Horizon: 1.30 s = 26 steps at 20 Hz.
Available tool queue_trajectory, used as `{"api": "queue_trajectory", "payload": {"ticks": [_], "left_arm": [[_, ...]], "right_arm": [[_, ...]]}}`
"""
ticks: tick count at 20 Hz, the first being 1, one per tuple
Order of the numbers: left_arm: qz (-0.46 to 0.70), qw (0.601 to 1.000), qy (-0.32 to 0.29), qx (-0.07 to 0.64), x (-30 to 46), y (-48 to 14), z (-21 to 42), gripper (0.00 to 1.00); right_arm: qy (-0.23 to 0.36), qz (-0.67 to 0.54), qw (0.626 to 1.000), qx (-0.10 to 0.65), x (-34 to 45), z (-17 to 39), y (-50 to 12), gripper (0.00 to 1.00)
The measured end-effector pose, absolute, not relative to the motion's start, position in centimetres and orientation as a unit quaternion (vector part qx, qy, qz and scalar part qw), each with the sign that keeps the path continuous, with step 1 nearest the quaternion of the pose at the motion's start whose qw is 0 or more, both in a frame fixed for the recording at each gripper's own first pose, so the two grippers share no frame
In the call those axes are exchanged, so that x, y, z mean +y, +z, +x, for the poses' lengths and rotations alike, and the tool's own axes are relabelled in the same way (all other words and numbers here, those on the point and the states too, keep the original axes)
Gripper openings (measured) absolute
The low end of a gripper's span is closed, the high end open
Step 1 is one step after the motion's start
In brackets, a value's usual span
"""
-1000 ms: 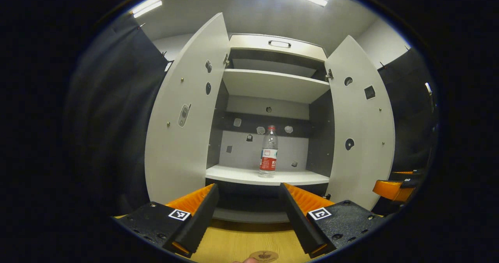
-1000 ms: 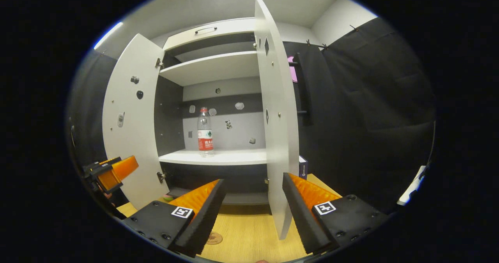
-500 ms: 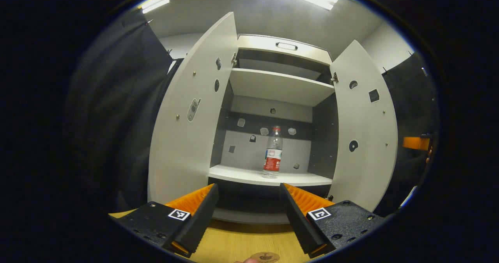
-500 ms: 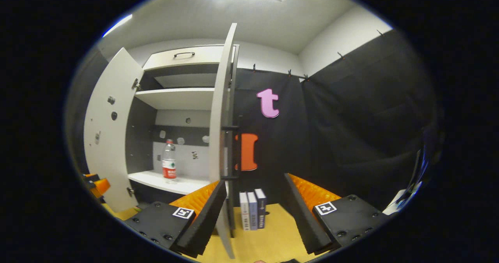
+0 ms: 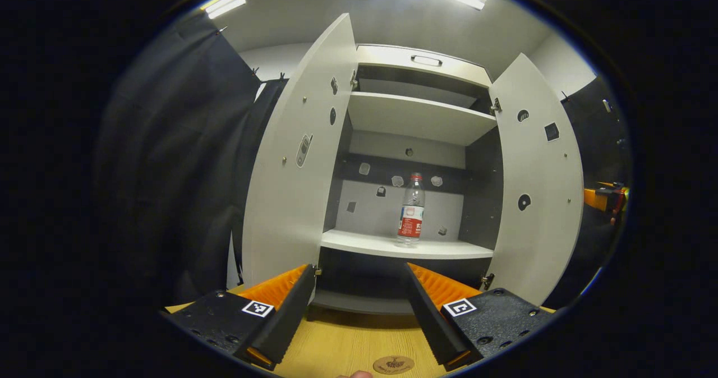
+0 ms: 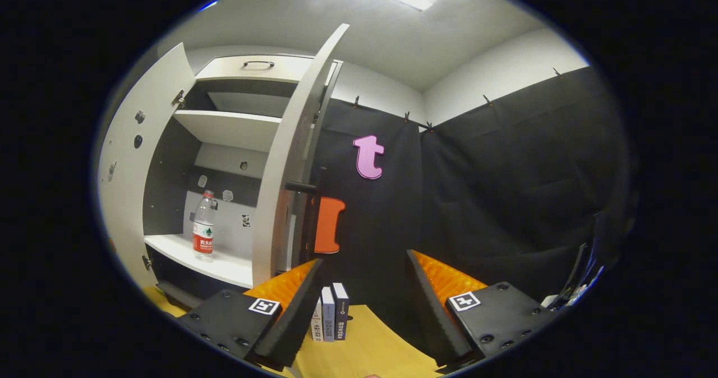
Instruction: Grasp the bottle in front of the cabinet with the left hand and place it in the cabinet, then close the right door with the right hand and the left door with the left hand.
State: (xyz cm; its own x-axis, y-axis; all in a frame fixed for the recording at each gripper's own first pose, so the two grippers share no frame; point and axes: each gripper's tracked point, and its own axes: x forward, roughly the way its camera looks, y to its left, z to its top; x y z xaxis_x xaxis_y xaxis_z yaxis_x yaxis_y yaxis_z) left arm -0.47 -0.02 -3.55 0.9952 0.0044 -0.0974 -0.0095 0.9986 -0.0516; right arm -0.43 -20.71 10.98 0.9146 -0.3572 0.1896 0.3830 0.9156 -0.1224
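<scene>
Cabinet (image 5: 415,117) stands with both doors swung wide. Right door (image 6: 283,159) is nearly edge-on, just left of the right gripper (image 6: 364,299), its long axis upright and its black handle facing that gripper. Left door (image 5: 297,165) stands left of the cabinet opening. Water bottle (image 5: 411,210) stands upright on the cabinet's lower shelf. Left gripper (image 5: 359,305) hangs before the cabinet, jaws wide, empty. Right gripper's jaws are likewise wide, empty. Judgement: right gripper is nearer the right door.
</scene>
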Motion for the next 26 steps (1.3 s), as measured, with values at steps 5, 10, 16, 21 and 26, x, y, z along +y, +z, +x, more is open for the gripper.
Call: {"api": "queue_trajectory", "payload": {"ticks": [5,10,16,21,26], "left_arm": [[-0.042,0.998,-0.001,0.048,0.5,-3.2,-0.3,0.94],[-0.037,0.998,-0.018,0.046,0.2,-2.9,0.1,0.95],[-0.048,0.998,-0.032,0.037,-0.7,-2.5,0.6,0.94],[-0.050,0.998,-0.026,0.036,-0.5,-2.5,1.0,0.94],[-0.047,0.998,-0.031,0.025,-1.1,-2.1,1.7,0.94]], "right_arm": [[-0.199,-0.016,0.976,-0.091,-22.8,-0.3,13.6,0.97],[-0.193,-0.037,0.978,-0.071,-22.0,0.5,13.0,0.98],[-0.183,-0.044,0.980,-0.071,-21.4,1.0,12.9,0.95],[-0.174,-0.037,0.981,-0.071,-21.0,1.1,12.8,0.95],[-0.156,-0.040,0.984,-0.073,-18.9,1.2,12.6,0.95]]}}
